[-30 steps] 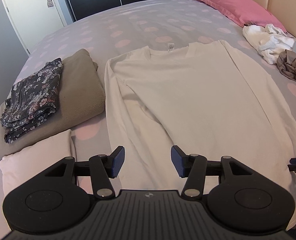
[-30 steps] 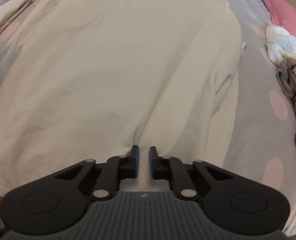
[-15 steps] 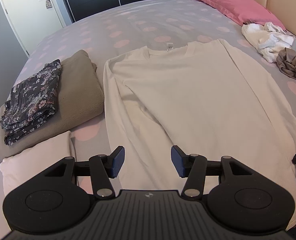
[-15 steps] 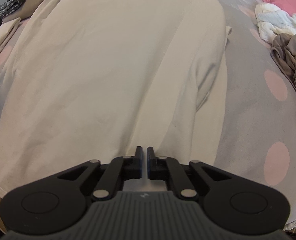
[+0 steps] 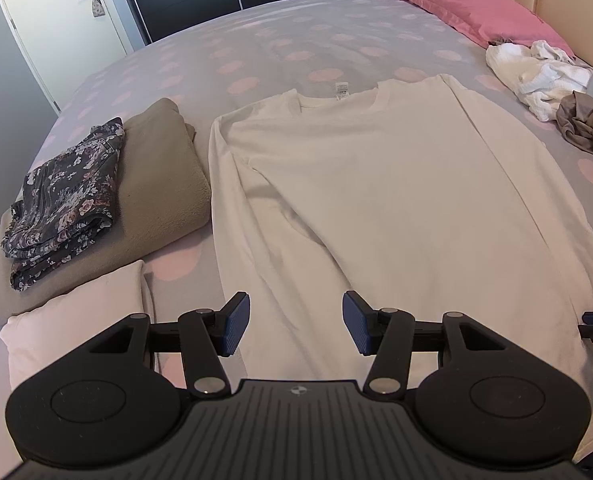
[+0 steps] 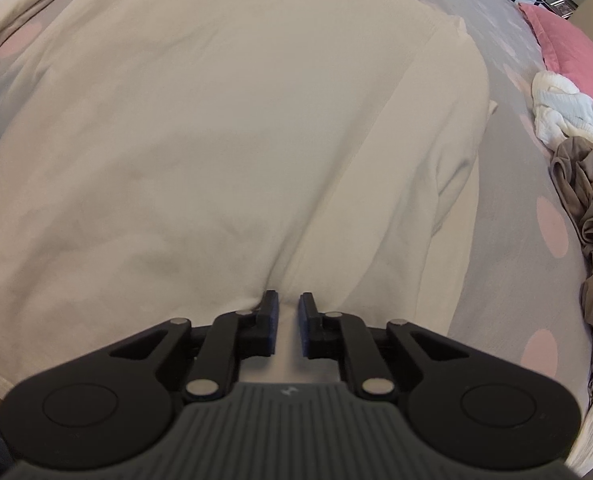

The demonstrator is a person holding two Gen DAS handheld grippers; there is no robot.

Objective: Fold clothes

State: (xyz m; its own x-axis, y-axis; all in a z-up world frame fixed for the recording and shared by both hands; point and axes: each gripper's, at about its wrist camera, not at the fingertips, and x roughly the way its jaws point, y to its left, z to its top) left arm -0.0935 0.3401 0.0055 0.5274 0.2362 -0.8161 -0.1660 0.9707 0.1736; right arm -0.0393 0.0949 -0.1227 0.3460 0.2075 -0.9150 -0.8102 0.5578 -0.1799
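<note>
A white long-sleeved shirt (image 5: 380, 184) is spread flat on the dotted bed (image 5: 256, 52), beside folded clothes (image 5: 96, 184). The right claw (image 6: 287, 322) has just been closed further and is now pinched on a raised ridge of cloth near the hem. The left claw (image 5: 296, 322) is held apart above the hem, gripping nothing. The first fold is probably being started.

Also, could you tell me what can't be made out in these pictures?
Hem of the white shirt, left wrist view: hidden behind the body of the left gripper.
Print on the neck label, left wrist view: too small.
The brown crumpled clothes, right wrist view: cut off by the right edge.
</note>
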